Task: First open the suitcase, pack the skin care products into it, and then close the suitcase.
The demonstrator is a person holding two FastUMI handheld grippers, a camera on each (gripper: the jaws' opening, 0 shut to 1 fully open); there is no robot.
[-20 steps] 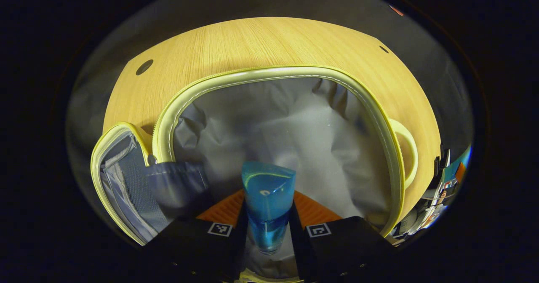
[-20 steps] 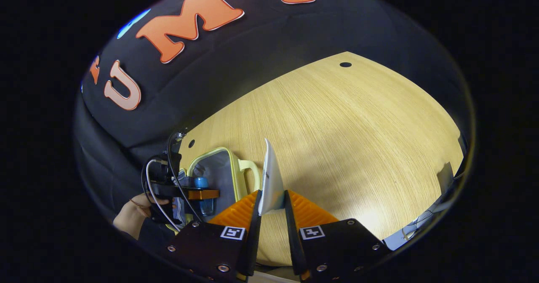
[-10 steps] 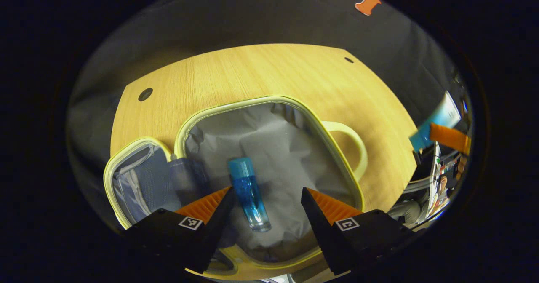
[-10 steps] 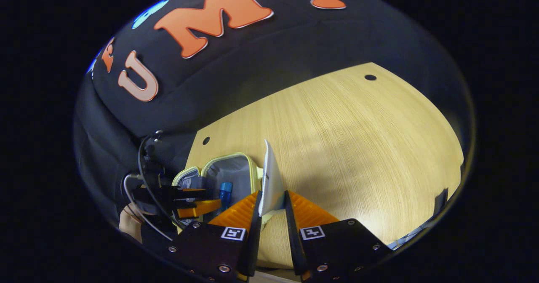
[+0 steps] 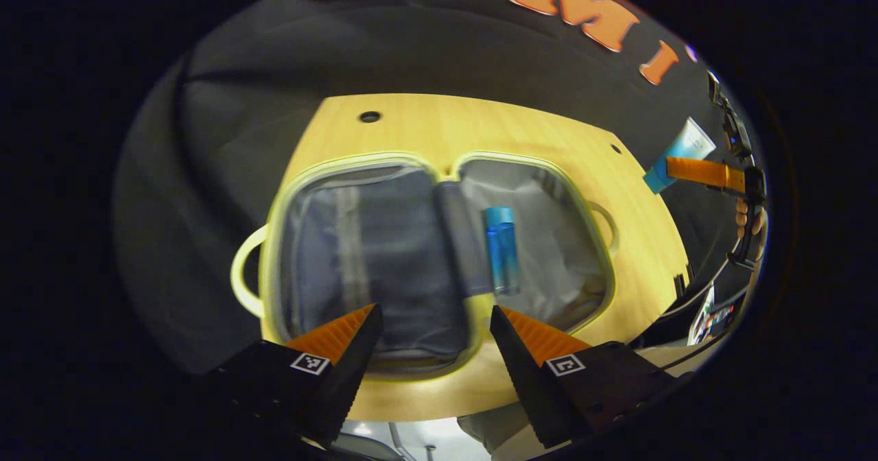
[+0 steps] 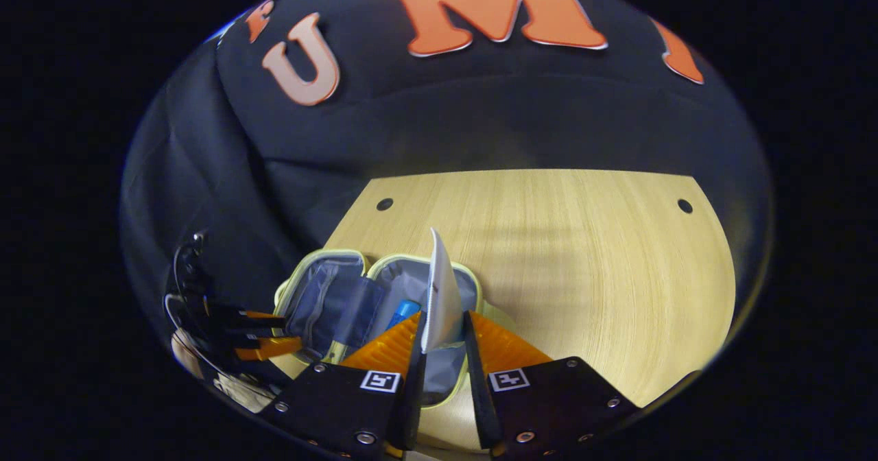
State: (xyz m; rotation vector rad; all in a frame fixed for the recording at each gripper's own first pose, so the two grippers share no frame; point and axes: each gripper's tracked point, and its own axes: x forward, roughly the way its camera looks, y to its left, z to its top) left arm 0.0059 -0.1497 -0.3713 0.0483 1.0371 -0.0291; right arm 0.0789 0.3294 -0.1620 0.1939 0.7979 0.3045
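Two halves of the suitcase (image 5: 357, 255) lie spread flat near the front edge of the surface (image 5: 446, 125), soft grey lining showing in both and a pale handle loop on each outer side. One blue bottle (image 5: 502, 250) lies lengthwise in the half nearer the surface's right edge. Left gripper (image 5: 433, 320) hangs above the front rim, fingers apart and holding nothing. Right gripper (image 6: 444, 329) has its fingers clamped on the flat crimped end of a white tube (image 6: 441, 295), over the same half as the bottle. Judgement: the tube is light and squeezable, its flat seam the firmest purchase; pressure on the body would deform it. Bottle appears rigid and smooth, liable to roll on slack lining. Suitcase shell is soft fabric; for closing, the rim or handle loop offers the better hold.
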